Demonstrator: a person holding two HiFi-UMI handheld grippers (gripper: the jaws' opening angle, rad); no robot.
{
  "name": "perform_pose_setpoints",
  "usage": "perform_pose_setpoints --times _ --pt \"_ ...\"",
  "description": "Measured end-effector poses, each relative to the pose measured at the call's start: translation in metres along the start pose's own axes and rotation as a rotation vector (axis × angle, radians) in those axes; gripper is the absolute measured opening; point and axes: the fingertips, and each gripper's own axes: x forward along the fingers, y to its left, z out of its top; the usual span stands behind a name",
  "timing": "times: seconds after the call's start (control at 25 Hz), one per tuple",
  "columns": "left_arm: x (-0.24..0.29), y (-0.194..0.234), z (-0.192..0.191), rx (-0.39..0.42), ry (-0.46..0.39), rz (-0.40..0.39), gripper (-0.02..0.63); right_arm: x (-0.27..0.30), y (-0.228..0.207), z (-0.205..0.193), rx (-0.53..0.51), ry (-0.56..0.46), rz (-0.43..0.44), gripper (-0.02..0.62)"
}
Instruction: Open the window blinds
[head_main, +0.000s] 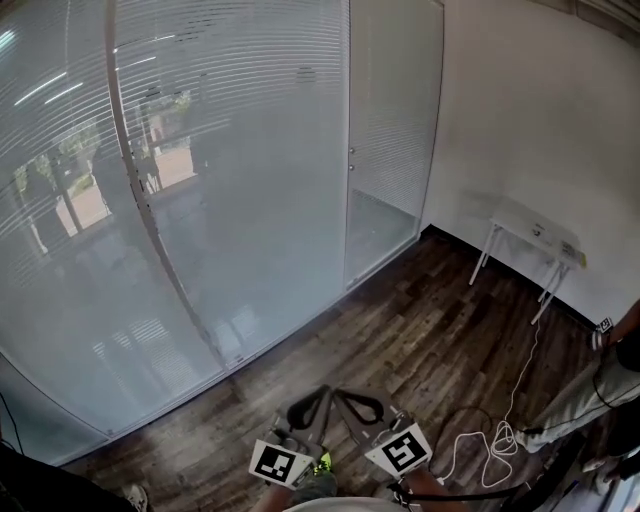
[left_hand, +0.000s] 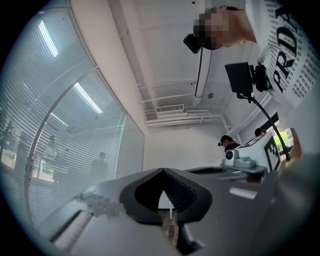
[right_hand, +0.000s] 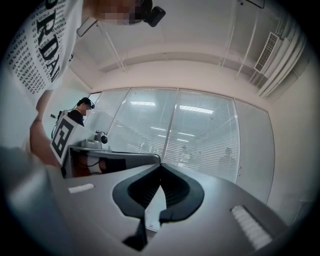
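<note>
White horizontal blinds (head_main: 230, 130) hang behind a wall of glass panels that fills the left and middle of the head view. Their slats lie nearly flat, and trees and a street show faintly through them. The blinds (left_hand: 50, 125) run along the left in the left gripper view, and the blinds (right_hand: 200, 130) stand straight ahead in the right gripper view. My left gripper (head_main: 322, 393) and right gripper (head_main: 340, 394) are side by side at the bottom edge, well short of the glass. Both are shut with nothing between the jaws.
A narrow glass door panel (head_main: 390, 130) with blinds stands right of the big panels. A small white table (head_main: 535, 240) stands against the right wall. A white cable (head_main: 490, 440) lies coiled on the dark wood floor (head_main: 400, 330). Another person's leg (head_main: 580, 400) is at the right edge.
</note>
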Motion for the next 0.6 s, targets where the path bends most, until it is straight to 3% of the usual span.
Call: perform_pose_setpoints --times 0.16,0.6 --pt "0.023 0.014 0.008 -0.052 -0.07 0.014 -0.012 0.014 -0.02 -0.007 -0.015 0.013 0.005 0.008" --pt "0.075 0.085 -0.027 -0.074 -0.044 -0.003 -0.011 0.083 -0.074 -0.047 0.008 0.069 0.006 0.008"
